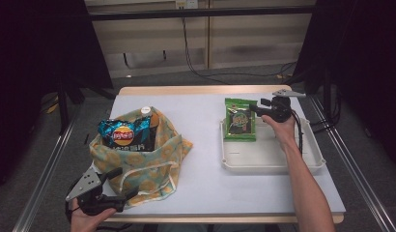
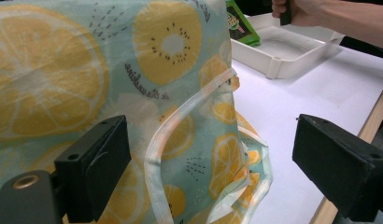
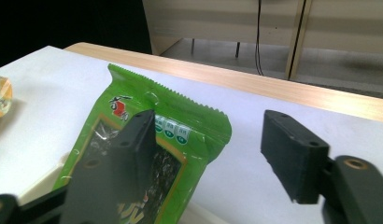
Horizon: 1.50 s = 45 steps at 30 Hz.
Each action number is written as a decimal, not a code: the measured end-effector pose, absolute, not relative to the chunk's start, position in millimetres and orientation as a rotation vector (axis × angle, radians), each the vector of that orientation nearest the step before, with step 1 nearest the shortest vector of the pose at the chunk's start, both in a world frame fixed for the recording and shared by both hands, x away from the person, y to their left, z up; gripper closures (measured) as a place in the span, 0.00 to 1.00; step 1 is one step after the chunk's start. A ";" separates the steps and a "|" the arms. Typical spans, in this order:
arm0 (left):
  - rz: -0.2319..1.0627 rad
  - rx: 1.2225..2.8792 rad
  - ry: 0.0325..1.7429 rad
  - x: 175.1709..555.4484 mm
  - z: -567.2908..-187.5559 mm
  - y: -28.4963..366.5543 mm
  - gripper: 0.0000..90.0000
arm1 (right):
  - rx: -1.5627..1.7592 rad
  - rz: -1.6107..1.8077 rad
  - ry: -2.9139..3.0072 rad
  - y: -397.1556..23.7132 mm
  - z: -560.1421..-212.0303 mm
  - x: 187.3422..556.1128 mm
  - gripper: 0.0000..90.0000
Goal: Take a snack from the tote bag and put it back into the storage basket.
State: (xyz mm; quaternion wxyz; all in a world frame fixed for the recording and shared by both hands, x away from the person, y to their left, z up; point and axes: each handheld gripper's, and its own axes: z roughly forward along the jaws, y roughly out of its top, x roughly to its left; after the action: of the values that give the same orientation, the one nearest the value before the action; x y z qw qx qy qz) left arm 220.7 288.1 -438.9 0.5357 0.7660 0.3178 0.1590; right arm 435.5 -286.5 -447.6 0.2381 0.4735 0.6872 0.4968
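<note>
The table [image 1: 205,164] carries a white surface with a wooden edge showing at its far and near sides.

The lemon-print cloth bag [image 1: 138,166] sits on the left half of the table, at roughly 9 o'clock from the table centre. Its mouth is open upward. A blue chip packet [image 1: 124,134] and a white-capped bottle [image 1: 146,110] stand inside it.

The white tray [image 1: 273,159] rests on the right half of the table, at 3 o'clock from the bag and well apart from it.

The green snack packet [image 1: 240,119] lies at the far left corner of the tray, its top edge resting over the tray rim.

The right gripper [image 1: 258,110] is at 3 o'clock from the packet, just beside it. In the right gripper view its 2 jaws stand apart: one overlaps the packet [image 3: 147,154], the other hangs clear over the table, and nothing is clamped.

The left gripper [image 1: 122,186] is at 7 o'clock from the bag, at the near table edge. In the left gripper view its 2 jaws stand wide apart with the bag fabric [image 2: 133,93] and its pale handle strap [image 2: 180,116] between them, unclamped.
</note>
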 end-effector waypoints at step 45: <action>0.377 1.823 0.738 221.5 -438.5 287.8 0.12 | 1.107 1.246 2.448 -229.0 -487.5 414.5 1.00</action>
State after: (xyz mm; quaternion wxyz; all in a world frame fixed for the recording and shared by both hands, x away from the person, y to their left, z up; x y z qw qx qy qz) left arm 221.5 287.8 -438.5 0.5393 0.7666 0.3104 0.1586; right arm 414.5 -229.0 -487.5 0.0897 0.3723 0.8233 0.4191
